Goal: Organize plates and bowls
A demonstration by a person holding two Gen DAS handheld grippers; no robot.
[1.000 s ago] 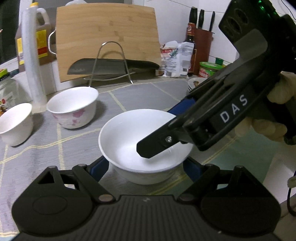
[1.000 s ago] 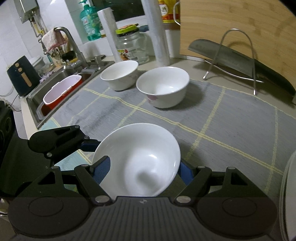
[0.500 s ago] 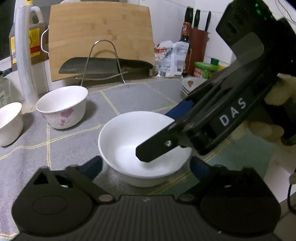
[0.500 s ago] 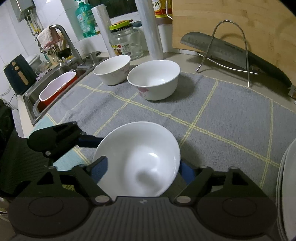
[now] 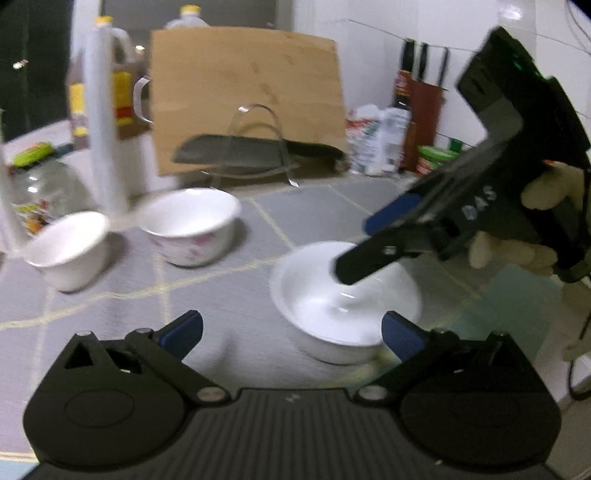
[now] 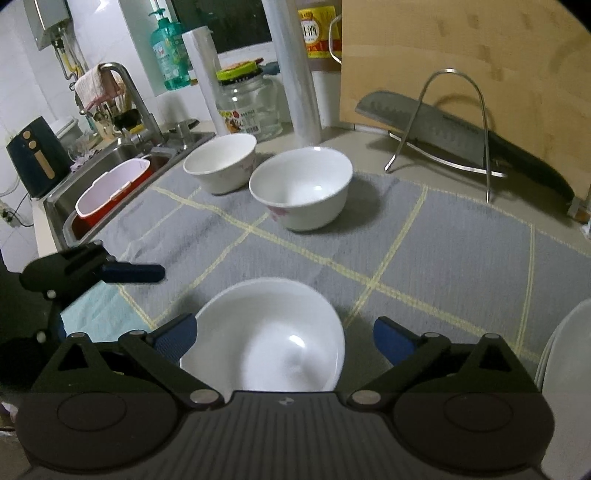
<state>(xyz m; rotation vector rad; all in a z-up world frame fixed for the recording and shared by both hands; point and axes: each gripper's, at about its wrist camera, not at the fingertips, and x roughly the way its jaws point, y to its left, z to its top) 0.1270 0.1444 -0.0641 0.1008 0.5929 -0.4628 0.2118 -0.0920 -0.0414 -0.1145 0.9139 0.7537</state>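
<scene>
Three bowls are being seen, center and lower frame; both the left gripper and the right gripper are being held spread.

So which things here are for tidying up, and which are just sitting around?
For the job: near bowl, flowered bowl, far bowl, plates.

Just lying about: knife, cutting board, jar, soap bottle, oil jug.
</scene>
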